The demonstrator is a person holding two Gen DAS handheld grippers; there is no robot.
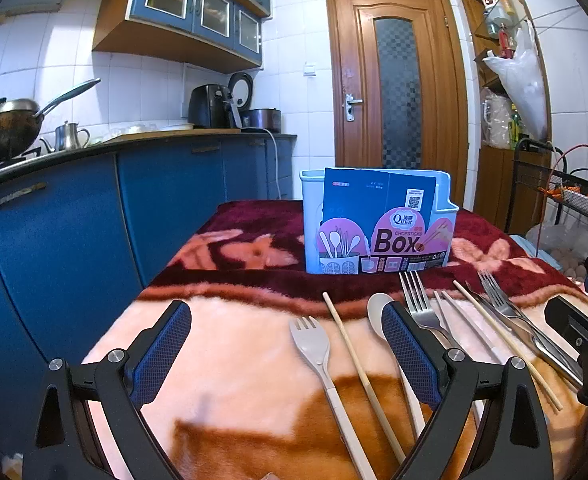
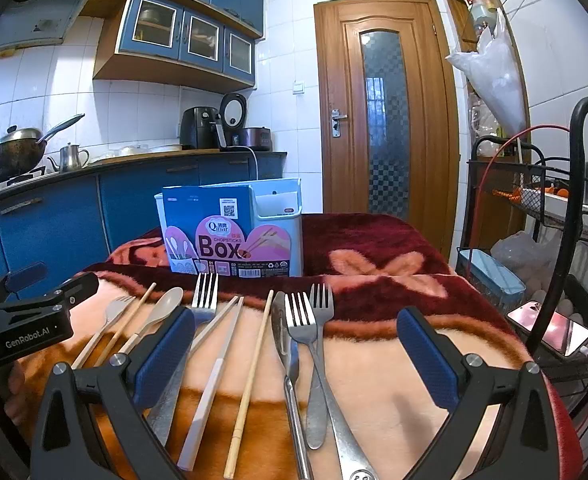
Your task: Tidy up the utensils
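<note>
A pale blue utensil holder (image 1: 312, 216) (image 2: 278, 220) with a "Chopsticks Box" card in front stands on the blanket-covered table. Loose utensils lie in a row before it: a beige fork (image 1: 314, 344) (image 2: 114, 308), a wooden chopstick (image 1: 354, 356) (image 2: 250, 380), a beige spoon (image 1: 378, 312) (image 2: 166, 304), metal forks (image 1: 418, 304) (image 2: 314, 340) and a white-handled chopstick (image 2: 210, 384). My left gripper (image 1: 286, 352) is open above the beige fork and chopstick. My right gripper (image 2: 298, 356) is open above the metal forks and a metal spoon (image 2: 280, 320).
A blue kitchen counter (image 1: 94, 200) with a wok (image 1: 6, 128) and kettle runs along the left. A black wire rack (image 2: 554, 208) and a phone (image 2: 550, 328) stand at the right. A wooden door (image 1: 398, 80) is behind the table.
</note>
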